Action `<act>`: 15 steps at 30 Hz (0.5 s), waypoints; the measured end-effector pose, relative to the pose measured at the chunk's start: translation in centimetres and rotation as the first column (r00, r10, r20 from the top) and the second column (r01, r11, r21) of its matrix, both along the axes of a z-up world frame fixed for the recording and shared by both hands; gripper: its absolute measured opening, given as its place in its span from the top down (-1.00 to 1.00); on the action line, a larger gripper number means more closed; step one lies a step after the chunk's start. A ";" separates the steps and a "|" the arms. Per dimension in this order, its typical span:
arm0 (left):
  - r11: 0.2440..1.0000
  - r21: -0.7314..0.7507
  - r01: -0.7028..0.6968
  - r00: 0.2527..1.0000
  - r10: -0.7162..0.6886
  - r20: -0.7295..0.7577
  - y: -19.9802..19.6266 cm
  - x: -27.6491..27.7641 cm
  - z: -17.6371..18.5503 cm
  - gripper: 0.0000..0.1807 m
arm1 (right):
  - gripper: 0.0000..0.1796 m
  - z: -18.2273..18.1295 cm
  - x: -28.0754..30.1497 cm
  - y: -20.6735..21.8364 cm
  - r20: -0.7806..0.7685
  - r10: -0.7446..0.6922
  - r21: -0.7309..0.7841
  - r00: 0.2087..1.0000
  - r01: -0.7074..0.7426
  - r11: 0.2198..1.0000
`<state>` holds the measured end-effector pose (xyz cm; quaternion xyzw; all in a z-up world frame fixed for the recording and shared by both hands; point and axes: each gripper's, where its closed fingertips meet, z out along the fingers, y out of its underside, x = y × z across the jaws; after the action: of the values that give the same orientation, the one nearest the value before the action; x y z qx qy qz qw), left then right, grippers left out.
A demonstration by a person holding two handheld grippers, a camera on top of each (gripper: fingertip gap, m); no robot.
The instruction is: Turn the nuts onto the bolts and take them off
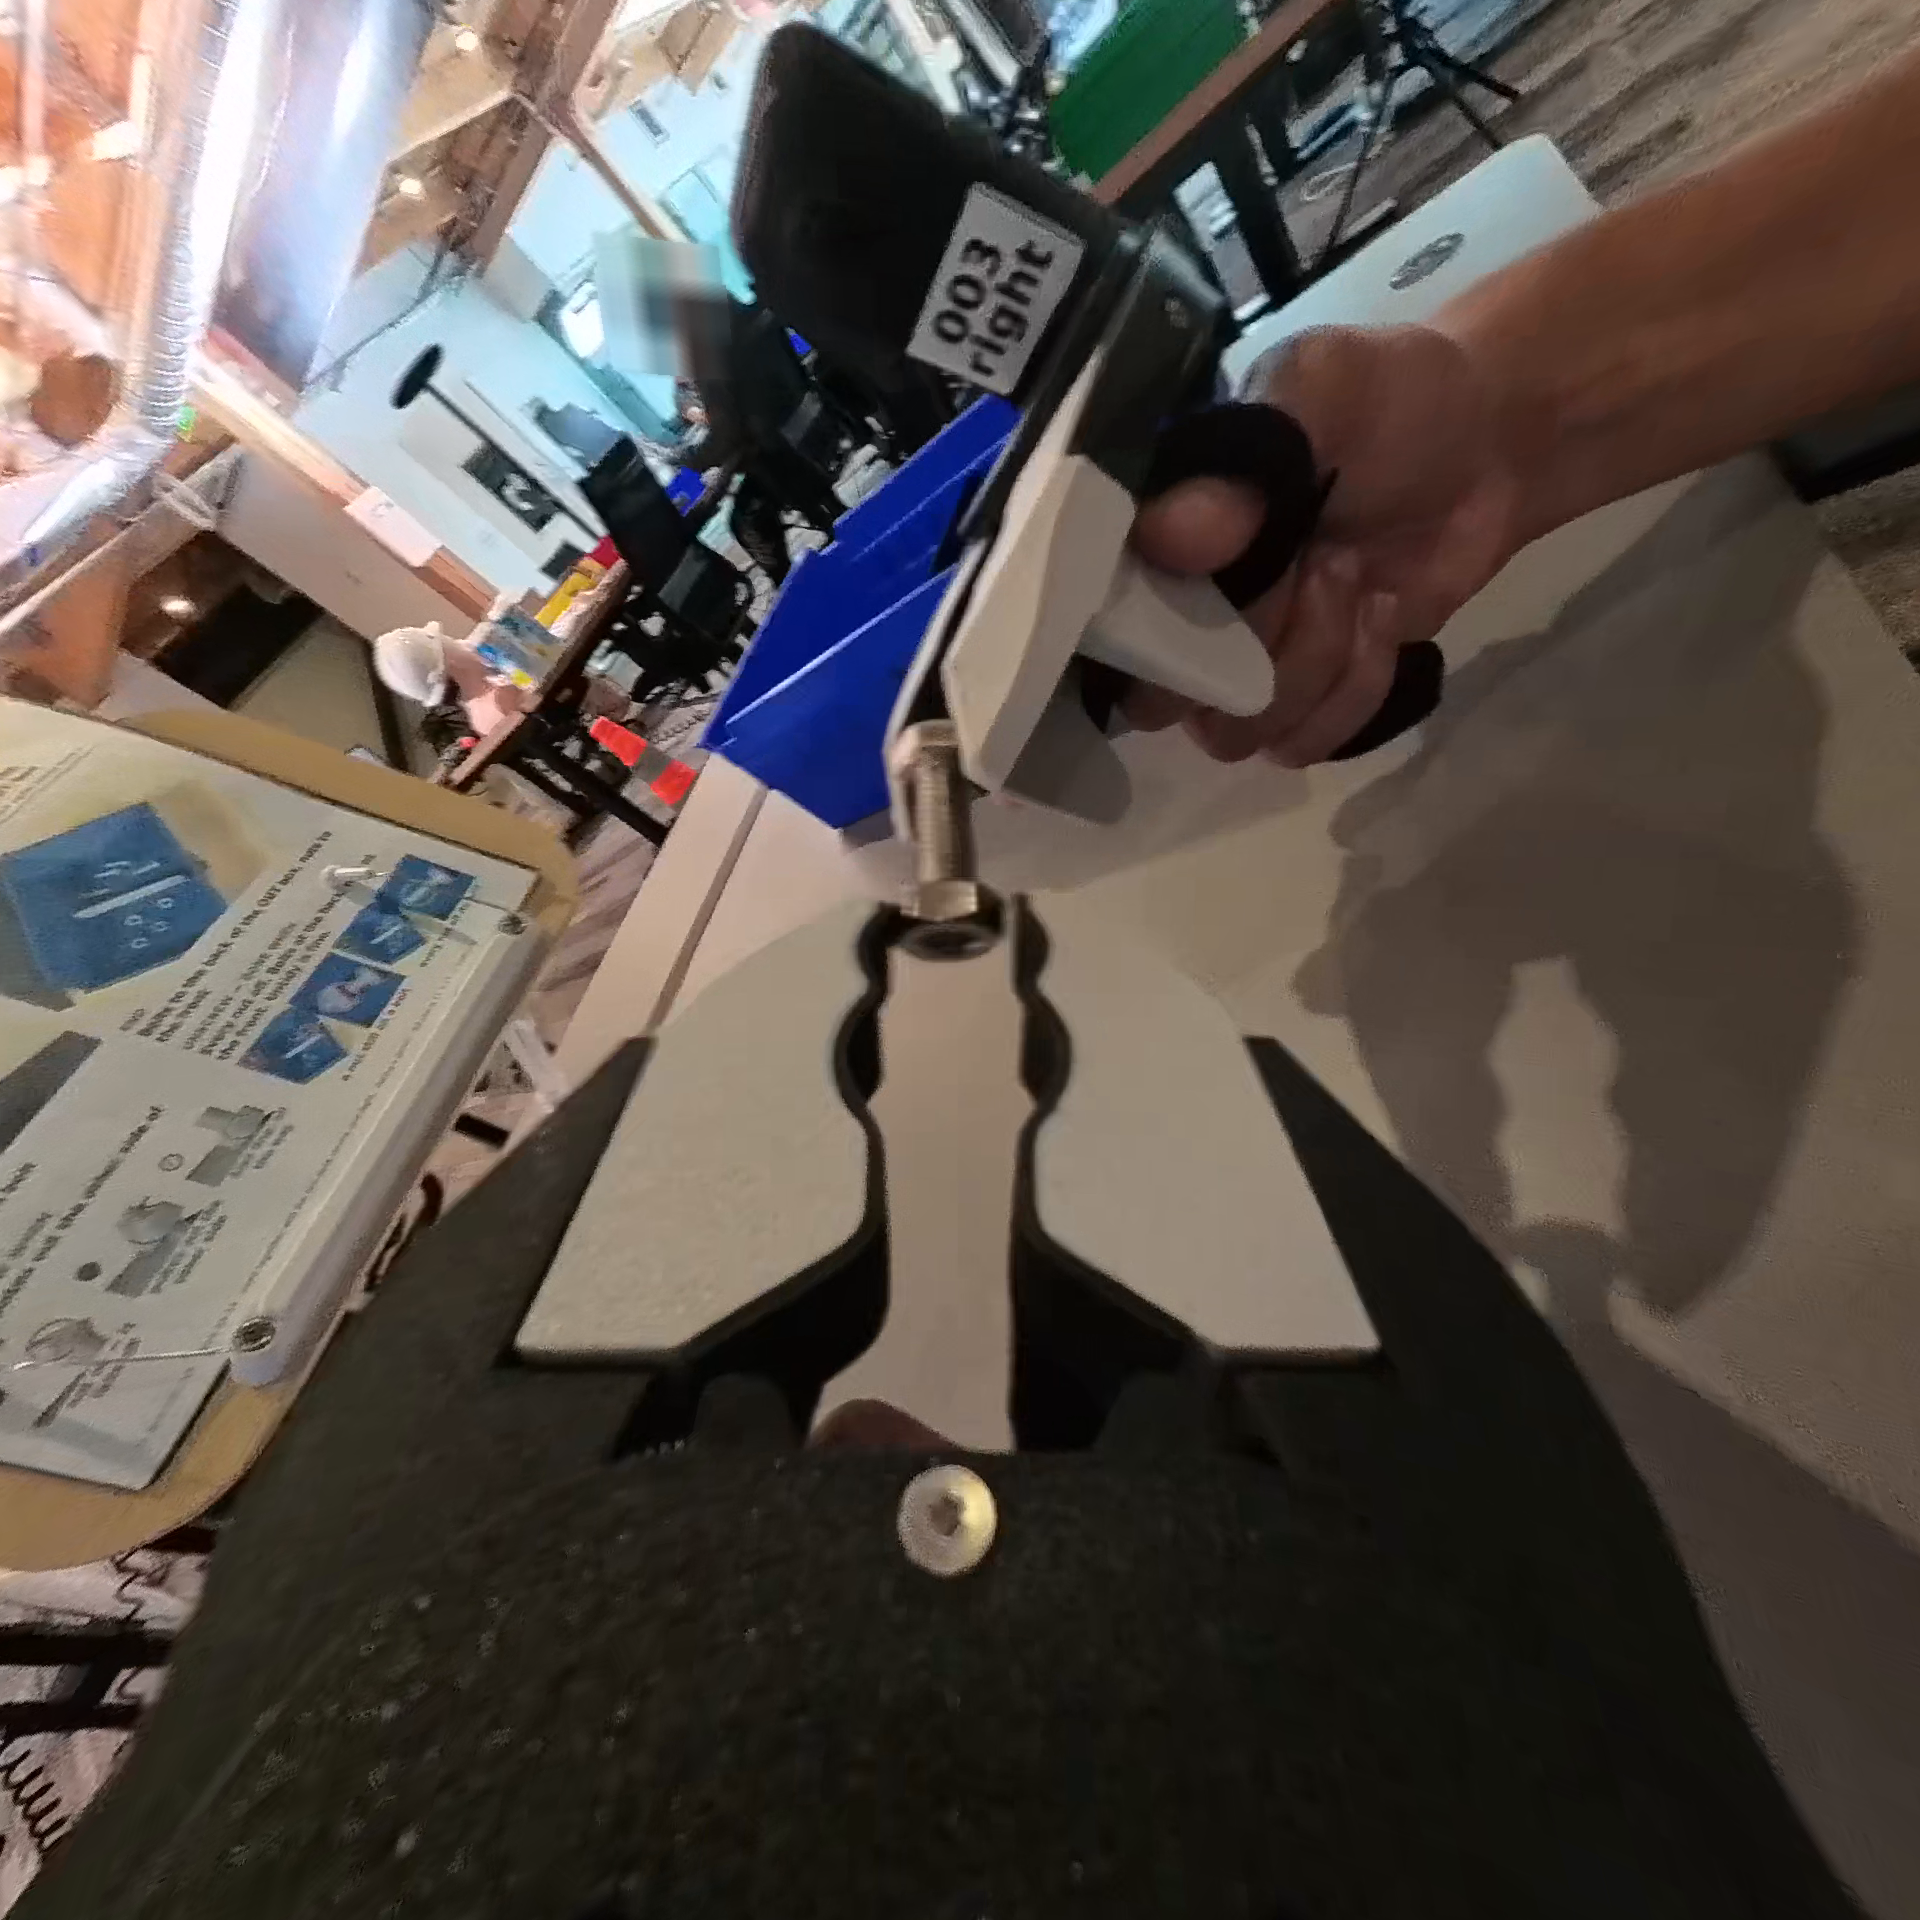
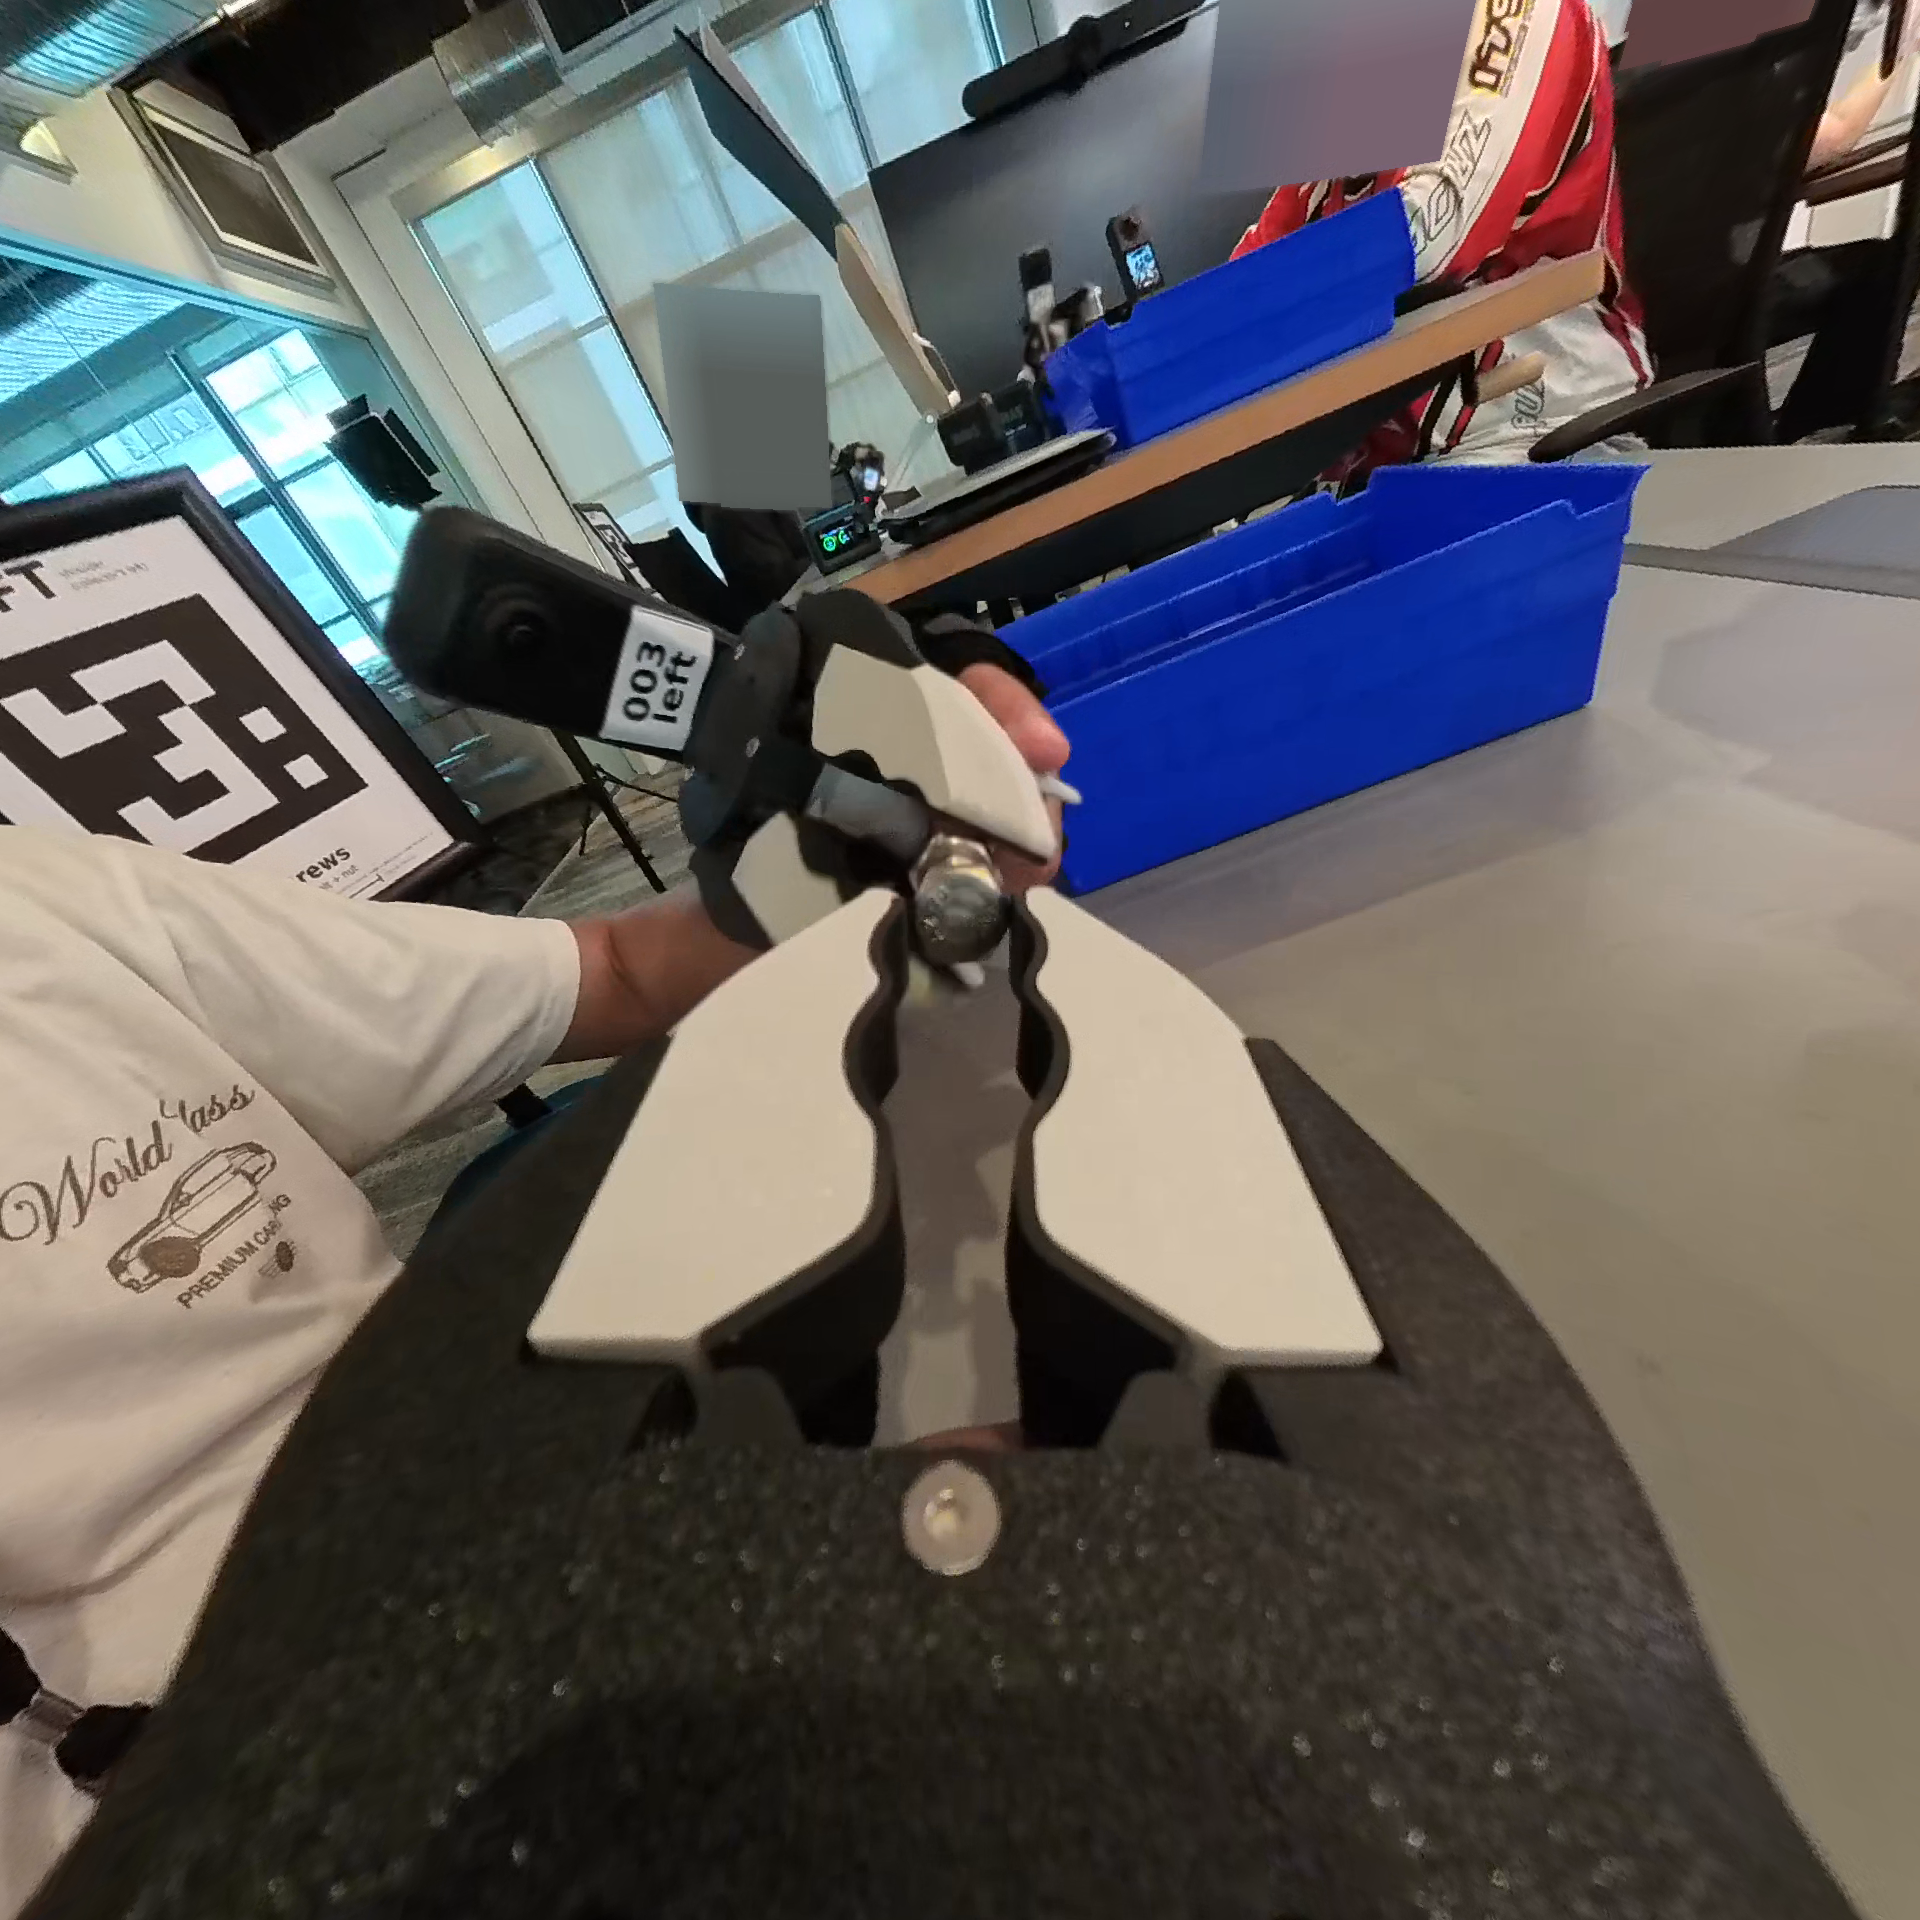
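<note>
A steel bolt (image 1: pixel 932 821) with a nut (image 1: pixel 940 906) on its threaded end is held in the air between both grippers. My left gripper (image 1: pixel 943 930) is shut on the nut at its fingertips. In the right wrist view my right gripper (image 2: pixel 954 925) is shut on the bolt's hex head (image 2: pixel 961 912). Past it, the left gripper's white fingers (image 2: pixel 935 727) pinch the nut (image 2: pixel 951 854). In the left wrist view the right gripper's white fingers (image 1: pixel 1039 665) clamp the bolt's far end, with a person's hand (image 1: pixel 1382 540) on its handle.
An open blue bin (image 2: pixel 1299 707) stands on the grey table (image 2: pixel 1558 1039) behind the grippers; it also shows in the left wrist view (image 1: pixel 831 665). An instruction board (image 1: pixel 239 1039) is at the left. A framed black-and-white marker sign (image 2: pixel 156 707) and people at a far desk are beyond. My two grippers' fingertips are within a few centimetres of each other.
</note>
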<state>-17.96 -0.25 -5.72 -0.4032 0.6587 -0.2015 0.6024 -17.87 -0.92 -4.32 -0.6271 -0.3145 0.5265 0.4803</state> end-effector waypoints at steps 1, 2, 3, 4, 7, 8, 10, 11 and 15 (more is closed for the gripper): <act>1.000 0.003 -0.009 1.000 0.009 0.011 0.2 0.0 0.2 0.78 | 0.80 0.0 0.0 0.0 0.004 -0.001 0.002 1.000 0.001 1.000; 1.000 -0.011 -0.006 1.000 0.006 0.012 0.2 0.0 0.2 0.78 | 0.80 0.0 0.1 0.0 0.005 -0.003 0.009 1.000 0.003 1.000; 0.998 -0.055 0.007 1.000 -0.007 0.002 0.1 0.0 0.1 0.78 | 0.80 0.0 0.1 0.0 0.009 -0.002 0.014 1.000 0.002 1.000; 0.993 -0.116 0.025 1.000 -0.026 -0.006 0.0 0.0 0.0 0.78 | 0.80 -0.1 0.2 0.0 0.019 -0.003 0.023 1.000 0.003 1.000; 0.937 -0.333 0.103 0.994 -0.105 0.011 -0.4 0.1 0.0 0.78 | 0.80 -0.2 0.2 -0.1 0.053 -0.014 0.079 0.998 0.010 0.997; 0.897 -0.421 0.134 0.990 -0.135 0.026 -0.6 0.2 0.0 0.78 | 0.80 -0.1 0.2 -0.2 0.064 -0.019 0.098 0.998 0.013 0.995; 0.747 -0.629 0.215 0.974 -0.209 0.084 -1.1 0.2 0.3 0.78 | 0.80 0.1 0.3 -0.4 0.086 -0.025 0.151 0.996 0.012 0.988; 0.646 -0.719 0.255 0.962 -0.246 0.120 -1.4 0.2 0.6 0.78 | 0.80 0.1 0.3 -0.6 0.097 -0.026 0.175 0.995 0.008 0.985; 0.294 -0.886 0.359 0.906 -0.339 0.254 -2.3 -0.1 1.4 0.79 | 0.80 0.5 0.2 -1.2 0.140 -0.051 0.299 0.989 0.007 0.954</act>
<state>-18.03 -2.55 -4.32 -0.5129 0.5005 -0.6606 0.2236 -17.69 -2.08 -3.86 -0.5889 -0.4152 0.4187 0.5527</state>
